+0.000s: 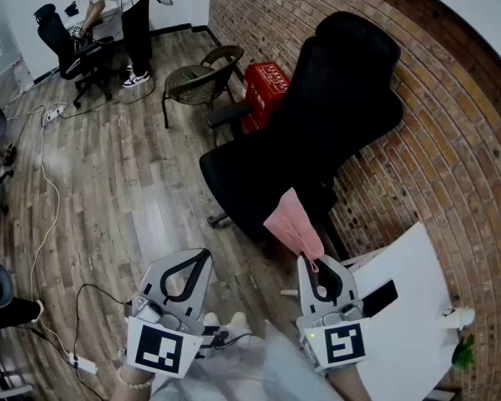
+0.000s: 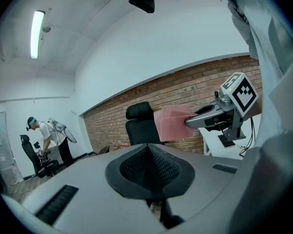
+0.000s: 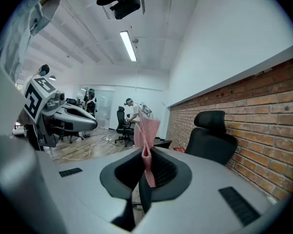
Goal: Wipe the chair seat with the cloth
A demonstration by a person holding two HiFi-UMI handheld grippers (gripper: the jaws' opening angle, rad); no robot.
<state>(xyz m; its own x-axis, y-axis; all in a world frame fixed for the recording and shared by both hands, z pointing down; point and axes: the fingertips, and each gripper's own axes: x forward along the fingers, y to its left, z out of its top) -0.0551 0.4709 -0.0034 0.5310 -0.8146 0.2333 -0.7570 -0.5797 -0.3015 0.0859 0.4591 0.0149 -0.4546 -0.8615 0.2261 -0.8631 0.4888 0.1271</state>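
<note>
Your right claw (image 1: pixel 311 263) is pinching the pink cloth (image 1: pixel 294 224) up near the black chair seat (image 1: pixel 238 178), your left claw (image 1: pixel 202 256) is pressed together holding nothing, so next you need to lower the cloth onto the seat and rub.

Wood floor (image 1: pixel 125 186) — black chair (image 1: pixel 317 132), wicker chair (image 1: pixel 198 80), cable (image 1: pixel 45 182)

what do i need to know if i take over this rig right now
Right claw: shut on the pink fabric cloth, which is held up in the air.
Left claw: shut, nothing in it, off to the side.
The black office chair seat is straight ahead; the cloth looks clear of it.
Done: cloth is in hand.
Left: lower the cloth onto the seat and wipe across it.
</note>
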